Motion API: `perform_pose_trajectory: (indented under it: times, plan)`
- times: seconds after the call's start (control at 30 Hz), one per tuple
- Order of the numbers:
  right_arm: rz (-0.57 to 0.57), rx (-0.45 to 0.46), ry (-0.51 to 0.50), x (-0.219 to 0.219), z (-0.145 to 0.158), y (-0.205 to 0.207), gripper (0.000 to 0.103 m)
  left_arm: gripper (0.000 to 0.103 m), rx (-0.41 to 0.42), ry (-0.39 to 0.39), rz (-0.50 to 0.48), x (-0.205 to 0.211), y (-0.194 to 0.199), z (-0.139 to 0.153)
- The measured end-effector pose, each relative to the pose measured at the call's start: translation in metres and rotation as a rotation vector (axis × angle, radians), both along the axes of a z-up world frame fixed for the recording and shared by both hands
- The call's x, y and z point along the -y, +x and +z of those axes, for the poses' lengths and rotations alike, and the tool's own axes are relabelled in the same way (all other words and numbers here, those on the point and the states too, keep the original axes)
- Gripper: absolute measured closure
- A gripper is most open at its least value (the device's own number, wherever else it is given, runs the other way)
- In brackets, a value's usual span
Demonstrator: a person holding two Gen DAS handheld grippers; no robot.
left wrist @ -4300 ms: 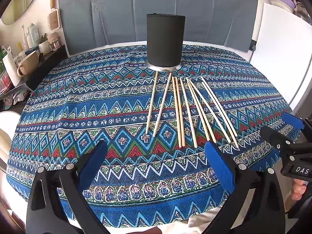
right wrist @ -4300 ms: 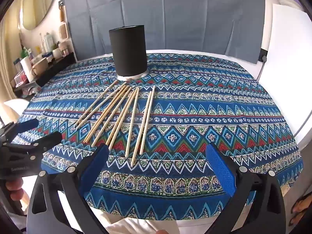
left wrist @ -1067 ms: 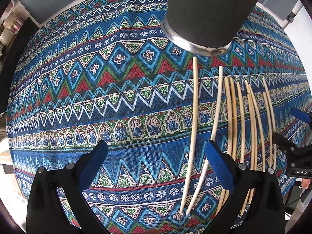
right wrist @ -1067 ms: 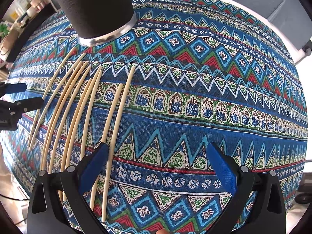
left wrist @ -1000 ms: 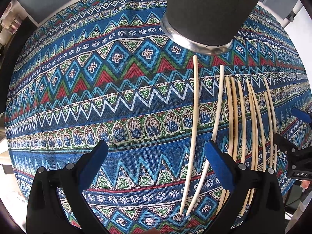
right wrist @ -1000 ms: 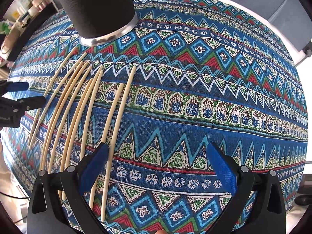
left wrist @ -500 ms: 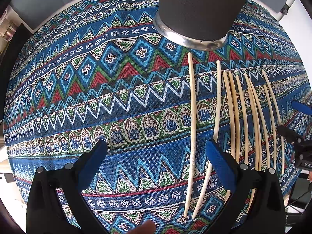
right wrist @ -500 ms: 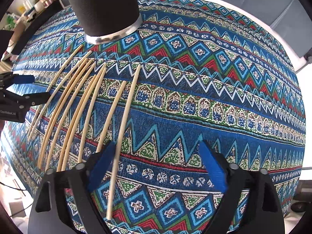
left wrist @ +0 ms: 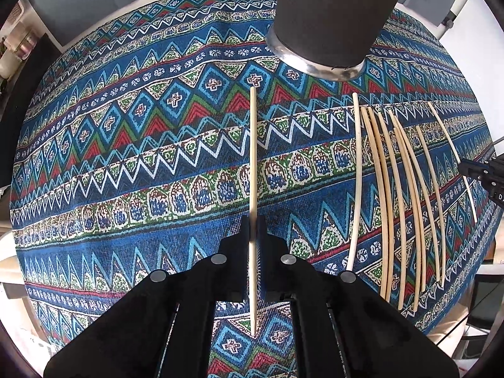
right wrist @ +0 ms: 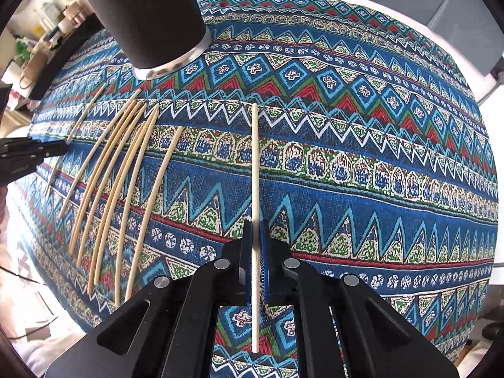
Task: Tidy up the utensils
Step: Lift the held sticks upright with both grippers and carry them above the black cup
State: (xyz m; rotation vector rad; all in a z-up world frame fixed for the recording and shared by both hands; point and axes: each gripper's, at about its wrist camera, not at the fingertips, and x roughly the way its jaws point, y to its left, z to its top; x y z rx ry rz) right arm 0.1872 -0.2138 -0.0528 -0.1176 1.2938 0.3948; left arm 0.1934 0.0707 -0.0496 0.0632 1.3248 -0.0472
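My left gripper (left wrist: 253, 223) is shut on a wooden chopstick (left wrist: 252, 157), which runs straight ahead between the blue pads over the cloth. My right gripper (right wrist: 255, 226) is shut on another chopstick (right wrist: 255, 163) the same way. Several more chopsticks lie in a row on the patterned tablecloth, to the right in the left wrist view (left wrist: 397, 195) and to the left in the right wrist view (right wrist: 119, 182). The black cylindrical holder (left wrist: 330, 15) with a metal base stands upright beyond them; it also shows in the right wrist view (right wrist: 148, 19).
The round table's blue patterned cloth (left wrist: 141, 157) fills both views. The other gripper's tip shows at the right edge of the left wrist view (left wrist: 482, 173) and at the left edge of the right wrist view (right wrist: 28, 154). A cluttered shelf (right wrist: 37, 41) stands far left.
Both grippers have shut, each on the chopstick nearest it at the edge of the row. Each held chopstick now sits centred between the pads, apart from the row.
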Motion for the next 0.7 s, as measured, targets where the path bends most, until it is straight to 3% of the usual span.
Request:
perform_pose_trajectory:
  times: [0.23, 0.43, 0.7]
  plan:
    - [-0.02, 0.03, 0.054, 0.046, 0.021, -0.01, 0.098, 0.098, 0.031, 0.008, -0.017, -0.001, -0.023, 0.023]
    - [-0.009, 0.087, 0.102, 0.061, 0.056, -0.02, 0.098, 0.098, 0.106, 0.006, 0.003, -0.002, -0.023, 0.07]
    - [0.001, 0.208, 0.184, 0.049, 0.111, -0.012, 0.098, 0.098, 0.251, 0.01, 0.007, 0.015, -0.017, 0.139]
